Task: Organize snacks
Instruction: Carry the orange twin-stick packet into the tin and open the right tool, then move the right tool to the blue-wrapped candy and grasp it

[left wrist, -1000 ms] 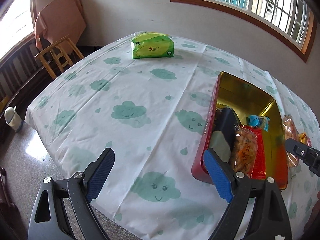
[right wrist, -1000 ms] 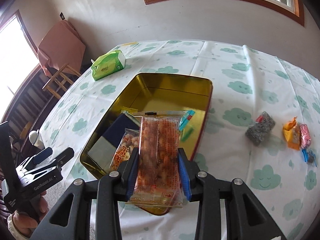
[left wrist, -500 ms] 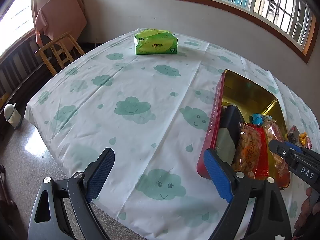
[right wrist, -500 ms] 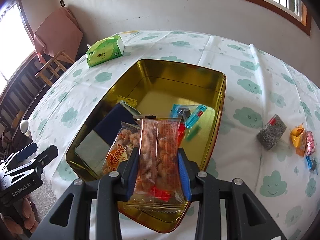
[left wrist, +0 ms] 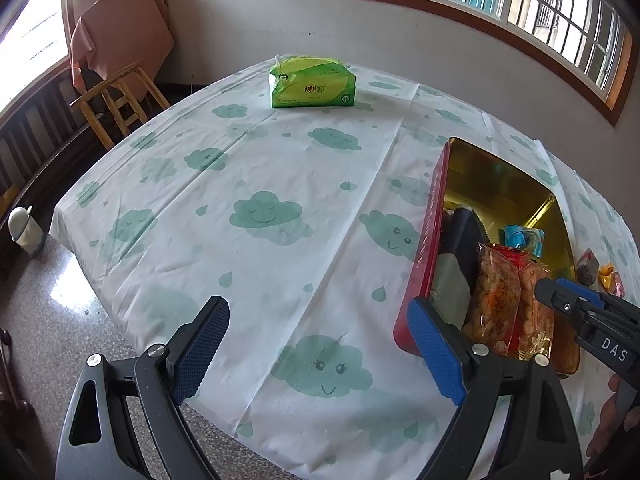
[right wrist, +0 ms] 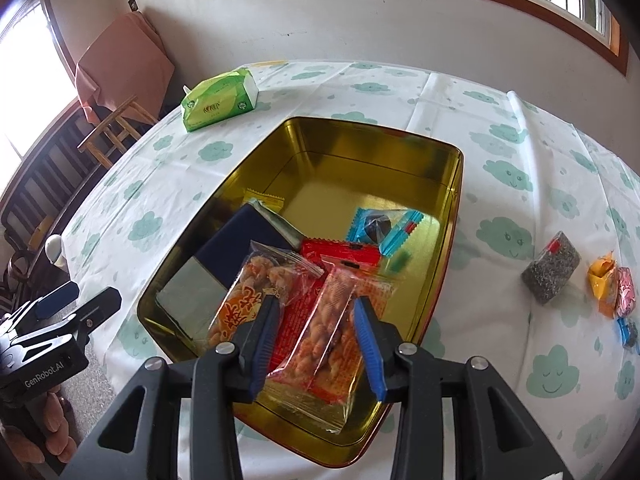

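Note:
A red tin with a gold inside (right wrist: pixel 372 130) stands open on the cloud-print tablecloth. It holds several snack packets, among them a dark blue one (right wrist: pixel 236 244) and a clear bag of orange crackers (right wrist: pixel 256 280). My right gripper (right wrist: pixel 314 336) hangs over the tin's near end and its jaws are opening. A long clear packet of fried twists (right wrist: pixel 332 320) lies tilted between them, with a gap beside the left pad. My left gripper (left wrist: pixel 316 344) stands wide open and empty over the near table edge, left of the tin (left wrist: pixel 430 236).
Loose on the cloth to the right of the tin lie a grey seed packet (right wrist: pixel 552 268) and small orange and pink candies (right wrist: pixel 600 280). A green tissue pack (left wrist: pixel 312 86) sits at the far side. A wooden chair (left wrist: pixel 116 96) stands beyond the table's left edge.
The right gripper came down and forward over the tin. Its jaws have parted a little, and the twist packet now leans loose between them. The left gripper stayed open and still.

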